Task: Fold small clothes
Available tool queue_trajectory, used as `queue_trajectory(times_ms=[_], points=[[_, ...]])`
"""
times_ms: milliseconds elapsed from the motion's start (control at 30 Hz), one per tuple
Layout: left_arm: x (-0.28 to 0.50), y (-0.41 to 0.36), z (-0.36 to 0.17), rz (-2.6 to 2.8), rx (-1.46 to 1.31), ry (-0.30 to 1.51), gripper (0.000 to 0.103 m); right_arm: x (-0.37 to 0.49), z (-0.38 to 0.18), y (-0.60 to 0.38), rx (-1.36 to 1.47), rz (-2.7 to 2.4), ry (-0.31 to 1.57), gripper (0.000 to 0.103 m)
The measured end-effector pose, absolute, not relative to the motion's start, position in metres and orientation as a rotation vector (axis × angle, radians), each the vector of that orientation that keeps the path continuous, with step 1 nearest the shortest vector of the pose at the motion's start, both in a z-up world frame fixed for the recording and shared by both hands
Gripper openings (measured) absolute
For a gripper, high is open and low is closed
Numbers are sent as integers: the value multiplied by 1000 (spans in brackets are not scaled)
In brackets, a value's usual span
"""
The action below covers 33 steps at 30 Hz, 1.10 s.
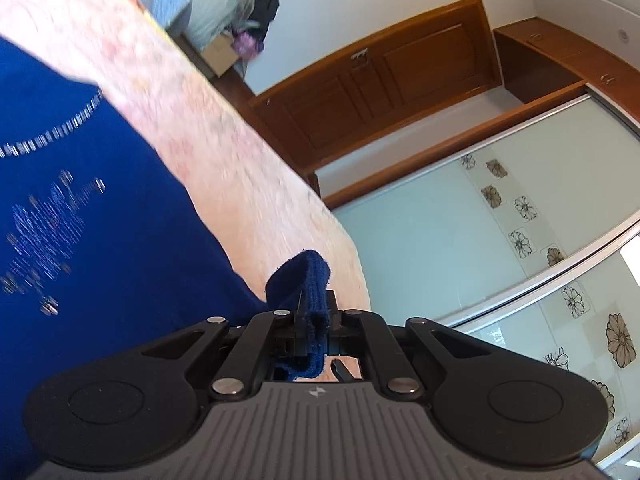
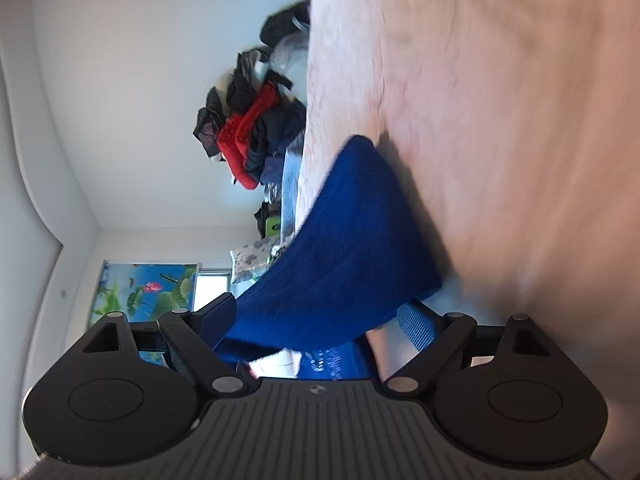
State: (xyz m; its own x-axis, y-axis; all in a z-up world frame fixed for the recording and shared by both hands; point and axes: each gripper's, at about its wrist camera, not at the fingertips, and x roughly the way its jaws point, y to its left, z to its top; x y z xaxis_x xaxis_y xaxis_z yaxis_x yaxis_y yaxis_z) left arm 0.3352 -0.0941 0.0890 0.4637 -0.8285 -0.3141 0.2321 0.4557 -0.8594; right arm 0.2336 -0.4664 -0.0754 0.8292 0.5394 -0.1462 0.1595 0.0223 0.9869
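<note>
A small blue knit sweater [image 1: 80, 220] with silvery beadwork lies on the pink bedspread [image 1: 192, 120], filling the left of the left wrist view. My left gripper [image 1: 314, 312] is shut on a ribbed blue cuff or edge of it [image 1: 306, 280], which sticks up between the fingers. In the right wrist view the blue sweater [image 2: 340, 248] hangs raised off the bedspread [image 2: 500, 120] and runs down between the fingers. My right gripper [image 2: 320, 328] stands wide open around the cloth, its fingers [image 2: 216, 316] apart. Both views are tilted and blurred.
A brown wooden door [image 1: 380, 80] and a mirrored wardrobe with flower tiles [image 1: 500, 240] stand past the bed's edge. A pile of dark and red clothes [image 2: 256, 120] lies at the far end of the bed. A flower picture [image 2: 144, 292] hangs on the wall.
</note>
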Motion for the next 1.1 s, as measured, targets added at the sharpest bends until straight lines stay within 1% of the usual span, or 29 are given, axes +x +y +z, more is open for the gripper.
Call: queue_trajectory(times_ms=[133,233,267,300,333,367,400,467,600,767,1033,1100], points=[[332,-51,94,-721,-859,782,4,257,-78,-448,1633,307,566,87],[333,-19,96,-696,-882,749,4,266,-77,-433,1651,259,562,82],[334,-8,96,-682,-888,740,4,269,-74,-428,1630,240,576,70],[333,1,95,-668,-891,735,4,273,-71,-424,1592,208,600,52],[334,9,93,-655,-894,733,4,278,-68,-419,1554,195,623,41],[336,19,92,-639,-895,731,4,284,-66,-414,1523,192,644,29],[337,28,89,-616,-898,731,4,289,-66,-408,1501,189,658,21],[340,48,81,-574,-910,728,4,300,-61,-395,1463,204,674,14],[338,98,70,-469,-967,690,4,329,-47,-358,1361,286,695,13],[328,155,60,-357,-1042,640,4,361,-38,-304,1280,363,768,12],[316,206,40,-275,-1119,623,4,348,-62,-247,1204,432,917,11],[318,205,36,-263,-1130,636,4,341,-66,-247,1189,429,924,9]])
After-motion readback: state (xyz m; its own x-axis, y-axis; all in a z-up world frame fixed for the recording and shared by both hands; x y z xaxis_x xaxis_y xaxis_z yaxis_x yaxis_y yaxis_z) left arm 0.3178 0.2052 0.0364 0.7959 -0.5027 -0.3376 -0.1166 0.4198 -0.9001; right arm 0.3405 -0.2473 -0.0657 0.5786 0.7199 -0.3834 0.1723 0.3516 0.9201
